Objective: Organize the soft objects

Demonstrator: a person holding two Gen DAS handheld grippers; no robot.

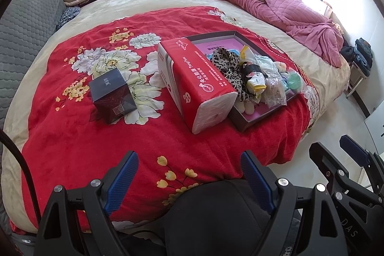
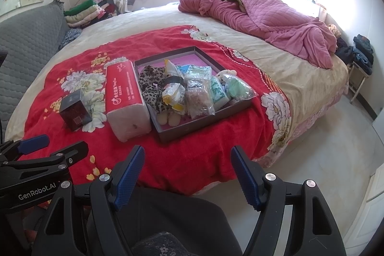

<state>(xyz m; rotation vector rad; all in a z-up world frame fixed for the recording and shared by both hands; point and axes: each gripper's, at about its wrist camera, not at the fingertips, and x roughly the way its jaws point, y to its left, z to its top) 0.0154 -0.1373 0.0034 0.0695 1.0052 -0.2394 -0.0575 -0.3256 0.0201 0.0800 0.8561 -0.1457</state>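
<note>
Red blanket, full tray, both claws idle

Red floral blanket (image 1: 72,140) covers the near part of the bed in the left wrist view. On it stands a dark box (image 1: 111,97), well apart from a red tissue pack (image 1: 194,80) that lies against the left wall of a shallow tray (image 1: 242,122). The tray holds the soft things: a leopard cloth (image 1: 230,68), a yellow-white pouch (image 1: 252,73), clear bags (image 1: 273,88) and a green round item (image 1: 294,82). The left claw (image 1: 189,181) hangs open near the bed edge, gripping nothing. At the right edge the right claw (image 1: 336,155) shows only in part.

From the right wrist view, the tray (image 2: 168,136) sits mid-blanket with the tissue pack (image 2: 124,92) touching its left side and the dark box (image 2: 74,112) further left. The leopard cloth (image 2: 151,88) lies beside the pouch (image 2: 174,90). The right claw (image 2: 187,174) is open and empty; the left claw (image 2: 50,148) is at the left edge, blue pads apart. A pink quilt (image 2: 264,18) is heaped at the far side
</note>
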